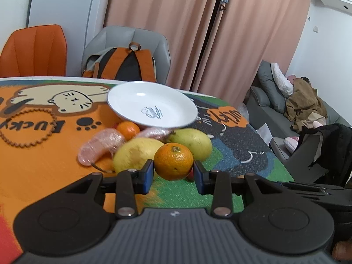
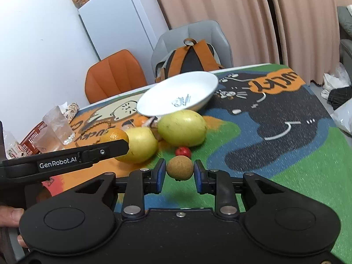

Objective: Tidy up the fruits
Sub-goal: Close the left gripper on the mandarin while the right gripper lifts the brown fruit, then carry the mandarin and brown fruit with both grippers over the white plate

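In the left wrist view my left gripper (image 1: 173, 173) has its blue pads on both sides of an orange mandarin (image 1: 173, 161), touching it. Behind it lie two yellow-green mangoes (image 1: 137, 155) (image 1: 192, 142), a second mandarin (image 1: 128, 129), two pink wrapped fruits (image 1: 101, 146) and an empty white plate (image 1: 151, 104). In the right wrist view my right gripper (image 2: 177, 172) brackets a small brown round fruit (image 2: 179, 167); narrow gaps show at both pads. A small red fruit (image 2: 183, 151) lies just behind it. The left gripper's arm (image 2: 66, 157) reaches in from the left.
A colourful cartoon mat (image 2: 286, 132) covers the table. A glass (image 2: 58, 129) and a red basket (image 2: 33, 137) stand at the left. An orange chair (image 1: 35, 50) and a grey chair with a backpack (image 1: 125, 63) stand behind the table. A sofa (image 1: 297, 114) is at the right.
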